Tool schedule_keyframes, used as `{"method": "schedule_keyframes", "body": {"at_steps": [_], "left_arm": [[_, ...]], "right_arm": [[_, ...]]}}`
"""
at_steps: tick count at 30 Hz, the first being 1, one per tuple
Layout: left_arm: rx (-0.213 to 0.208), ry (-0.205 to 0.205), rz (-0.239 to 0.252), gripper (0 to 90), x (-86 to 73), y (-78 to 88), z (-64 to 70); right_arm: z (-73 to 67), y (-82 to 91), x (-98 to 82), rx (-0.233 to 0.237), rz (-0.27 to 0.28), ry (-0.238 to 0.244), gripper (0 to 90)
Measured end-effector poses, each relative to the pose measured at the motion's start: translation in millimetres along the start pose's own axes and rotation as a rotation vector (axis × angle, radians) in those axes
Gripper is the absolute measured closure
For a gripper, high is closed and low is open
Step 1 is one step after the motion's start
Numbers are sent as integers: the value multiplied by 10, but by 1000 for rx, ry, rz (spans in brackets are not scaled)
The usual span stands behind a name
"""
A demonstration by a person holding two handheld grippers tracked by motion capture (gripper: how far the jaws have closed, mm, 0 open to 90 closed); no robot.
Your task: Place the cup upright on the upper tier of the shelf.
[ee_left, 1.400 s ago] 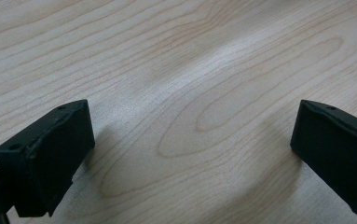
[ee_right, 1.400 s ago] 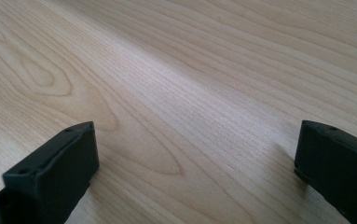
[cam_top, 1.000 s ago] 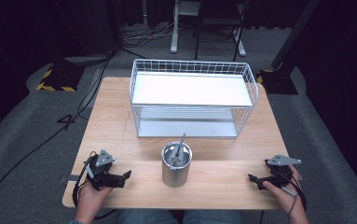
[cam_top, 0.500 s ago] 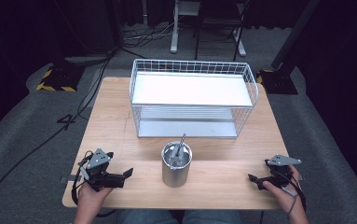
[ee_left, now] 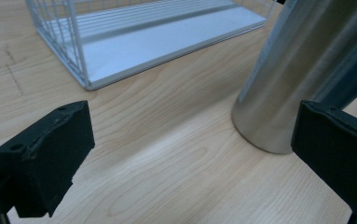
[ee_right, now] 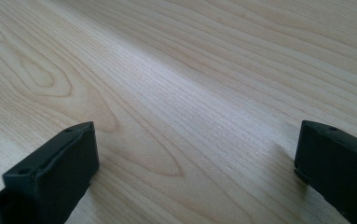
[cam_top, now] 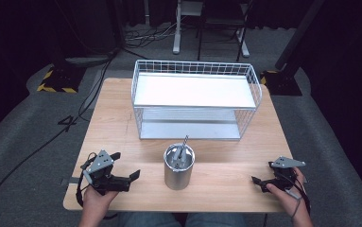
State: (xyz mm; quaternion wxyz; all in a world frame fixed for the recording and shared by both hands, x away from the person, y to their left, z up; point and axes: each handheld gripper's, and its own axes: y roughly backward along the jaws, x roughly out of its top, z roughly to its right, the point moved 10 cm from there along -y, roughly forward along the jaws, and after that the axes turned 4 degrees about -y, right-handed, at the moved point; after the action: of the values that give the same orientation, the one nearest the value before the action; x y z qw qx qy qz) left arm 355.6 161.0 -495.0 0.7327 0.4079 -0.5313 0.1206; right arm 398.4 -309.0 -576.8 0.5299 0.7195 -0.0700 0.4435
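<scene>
Flanking the shiny cylindrical steel canister (cam_top: 178, 167) on the pale wooden table (cam_top: 226, 175), the left gripper (cam_top: 130, 178) and right gripper (cam_top: 255, 180) rested — jaws spread, empty — seemingly poised to start.

The left gripper (cam_top: 124, 179) has slid along the wooden table (cam_top: 226, 182) toward the steel cup (cam_top: 178, 166) (jaws spread wide, with the cup just beyond one jaw in the left gripper view), turning its jaws toward it.

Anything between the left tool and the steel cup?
No. Bare wood separates the left tool from the steel cup in the high view and left gripper view.
</scene>
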Motion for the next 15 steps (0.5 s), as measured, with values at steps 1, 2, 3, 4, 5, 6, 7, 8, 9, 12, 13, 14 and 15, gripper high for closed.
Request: {"method": "schedule_keyframes", "body": {"at_steps": [1,2,3,4,5,6,7,8,9,12,13,14,15], "left_arm": [[-6,-3,0,0,14,-6,25],[-12,-7,5,0,33,-13,51],[-25,-7,8,0,52,-18,82],[-35,-7,12,0,73,-24,112],[-43,-10,15,0,94,-27,142],[-52,-11,21,0,117,-31,176],[-58,-20,25,0,140,-36,203],[-67,-20,27,0,159,-38,240],[-71,-29,33,0,182,-44,268],[-91,-40,41,0,238,-55,360],[-109,-44,51,0,276,-69,422],[-109,-44,51,0,276,-69,422],[-114,-44,56,0,294,-77,449]], "right_arm": [[0,0,0,0,0,0,0],[0,0,0,0,0,0,0],[0,0,0,0,0,0,0],[0,0,0,0,0,0,0],[0,0,0,0,0,0,0],[0,0,0,0,0,0,0],[0,0,0,0,0,0,0],[0,0,0,0,0,0,0],[0,0,0,0,0,0,0],[0,0,0,0,0,0,0],[0,0,0,0,0,0,0],[0,0,0,0,0,0,0],[0,0,0,0,0,0,0]]}}
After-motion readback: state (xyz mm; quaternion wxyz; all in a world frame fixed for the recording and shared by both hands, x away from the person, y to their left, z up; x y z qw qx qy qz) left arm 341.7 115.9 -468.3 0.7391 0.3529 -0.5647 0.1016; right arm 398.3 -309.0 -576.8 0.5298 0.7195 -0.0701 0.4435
